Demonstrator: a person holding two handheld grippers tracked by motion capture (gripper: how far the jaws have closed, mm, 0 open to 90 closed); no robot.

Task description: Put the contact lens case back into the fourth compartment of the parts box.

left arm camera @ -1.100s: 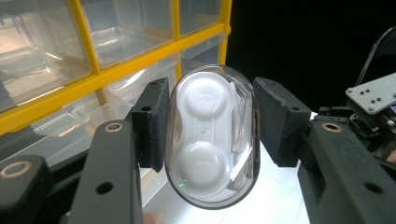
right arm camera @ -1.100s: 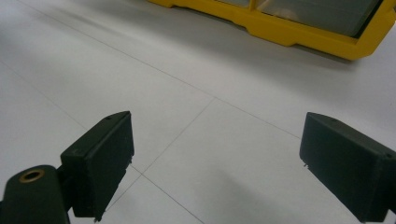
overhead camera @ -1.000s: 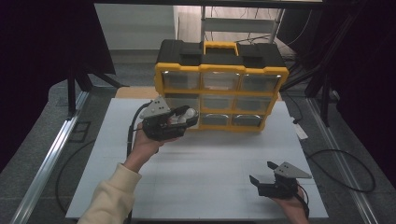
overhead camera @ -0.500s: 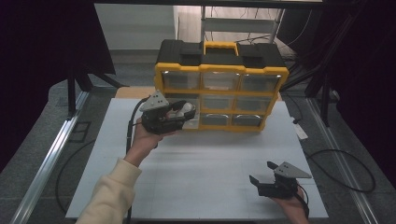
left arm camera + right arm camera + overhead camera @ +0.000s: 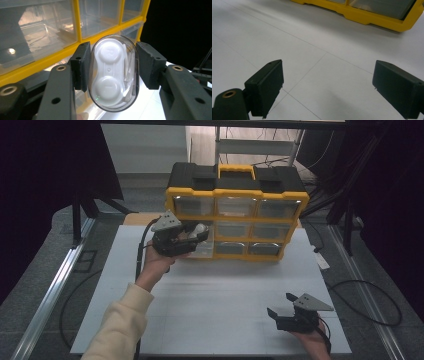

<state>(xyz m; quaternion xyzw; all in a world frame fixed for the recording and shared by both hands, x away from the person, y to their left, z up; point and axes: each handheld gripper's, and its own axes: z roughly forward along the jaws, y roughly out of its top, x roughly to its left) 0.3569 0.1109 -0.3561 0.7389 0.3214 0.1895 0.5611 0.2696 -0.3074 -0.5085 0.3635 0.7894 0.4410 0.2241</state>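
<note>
Two fingers (image 5: 80, 66) of your left gripper (image 5: 187, 237) squeeze a clear case (image 5: 113, 72) with a white lens box inside. You hold it up off the bench (image 5: 210, 285), right in front of the yellow drawer box (image 5: 235, 217), by its left drawers. Your right gripper (image 5: 282, 307) sits low near the bench's front right corner, its fingers (image 5: 265, 87) wide apart with nothing between them.

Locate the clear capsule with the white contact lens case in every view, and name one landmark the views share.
High view: the clear capsule sits left of centre, in the left gripper, against the drawer cabinet.
Left gripper view: centre, clamped between both pads.
Right gripper view: not in it.
Shared landmark: the cabinet's yellow frame.
</note>
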